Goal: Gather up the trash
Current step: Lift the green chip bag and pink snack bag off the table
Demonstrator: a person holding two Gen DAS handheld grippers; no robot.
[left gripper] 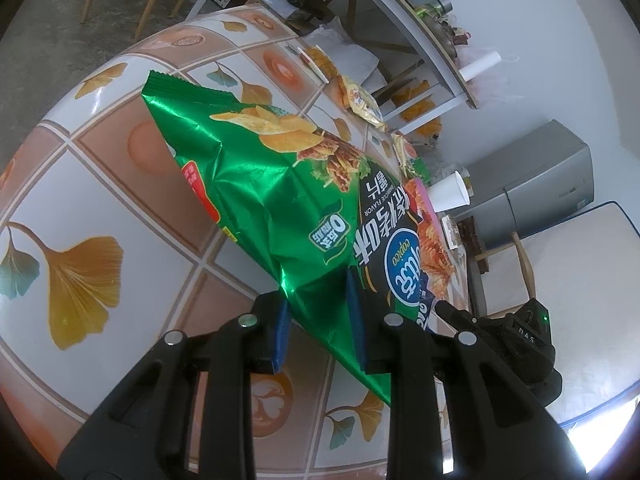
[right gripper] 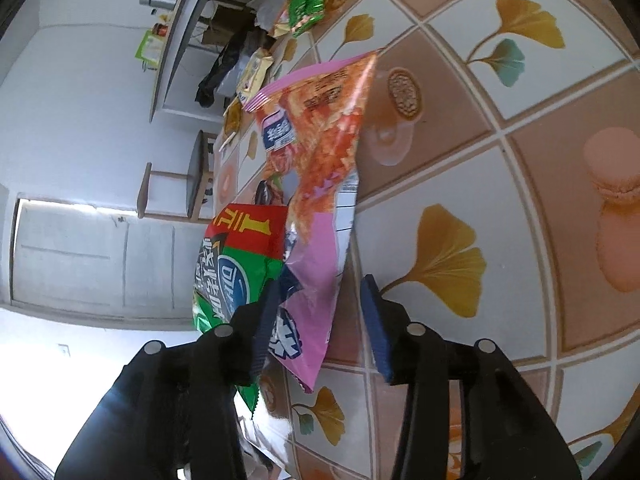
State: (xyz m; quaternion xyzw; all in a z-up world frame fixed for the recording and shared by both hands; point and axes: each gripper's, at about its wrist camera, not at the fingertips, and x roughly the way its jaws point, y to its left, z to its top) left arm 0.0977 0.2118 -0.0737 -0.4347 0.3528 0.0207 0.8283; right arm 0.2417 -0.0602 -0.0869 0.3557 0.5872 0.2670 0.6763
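Blue pads of the left gripper [left gripper: 318, 316] pinch the green chip bag [left gripper: 280, 200], held up off the patterned tablecloth [left gripper: 100, 184]. Between the right gripper's [right gripper: 316, 320] part-spread jaws hangs the pink snack bag [right gripper: 320, 184]; whether both pads press it I cannot tell, so closing squarely on its lower corner seems wise. Beyond both claws, more wrappers [right gripper: 306, 10] and a paper cup [left gripper: 450, 192] crowd the far edge; nearer cloth lies free.
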